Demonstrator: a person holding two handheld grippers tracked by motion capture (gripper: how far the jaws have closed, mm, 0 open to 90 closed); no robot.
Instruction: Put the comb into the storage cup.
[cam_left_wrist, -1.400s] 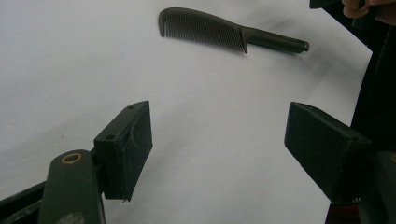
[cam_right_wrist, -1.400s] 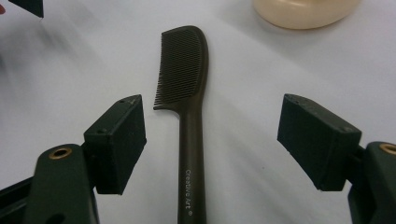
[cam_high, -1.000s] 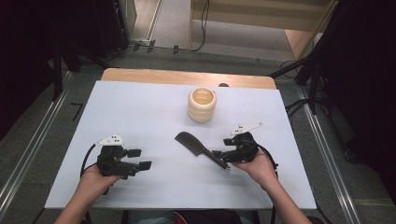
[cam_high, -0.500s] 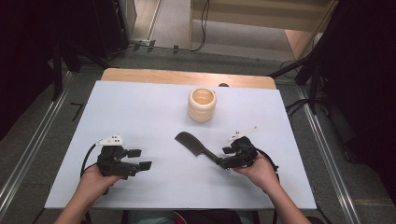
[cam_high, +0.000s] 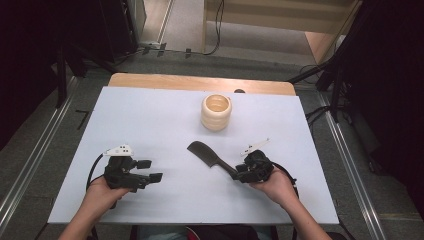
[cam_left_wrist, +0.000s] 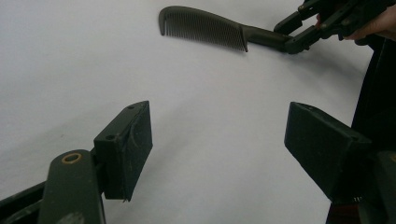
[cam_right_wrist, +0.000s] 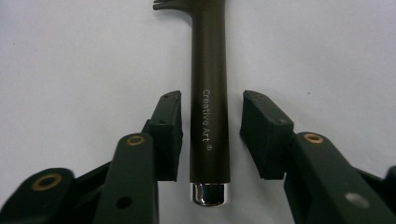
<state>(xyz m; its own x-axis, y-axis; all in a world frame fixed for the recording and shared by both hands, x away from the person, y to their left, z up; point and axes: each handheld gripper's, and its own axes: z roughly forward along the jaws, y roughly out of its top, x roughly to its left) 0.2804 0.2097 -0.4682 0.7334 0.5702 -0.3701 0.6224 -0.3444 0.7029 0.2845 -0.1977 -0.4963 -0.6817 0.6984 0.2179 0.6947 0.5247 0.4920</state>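
A dark comb (cam_high: 205, 151) lies flat on the white table (cam_high: 150, 115), teeth end pointing away to the left and handle toward my right hand. My right gripper (cam_high: 235, 175) straddles that handle (cam_right_wrist: 208, 93). Its jaws have just been closing and stand narrow, with a small gap still showing on each side of the handle, so the pads do not press on it. The handle has a chrome end cap and white lettering. My left gripper (cam_high: 150, 170) rests at the front left, jaws wide open (cam_left_wrist: 217, 135) over bare table. In the left gripper view the comb (cam_left_wrist: 205, 28) and the right gripper (cam_left_wrist: 286, 38) sit farther off.
A cream ribbed cup (cam_high: 216, 112) stands upright behind the comb, near the middle of the table's far half. A wooden strip (cam_high: 200, 82) runs along the far edge. Metal rails and cables lie on the floor at both sides.
My right gripper has slid a little forward along the comb's handle and its jaws have narrowed around it. The left gripper and the comb have stayed in place.
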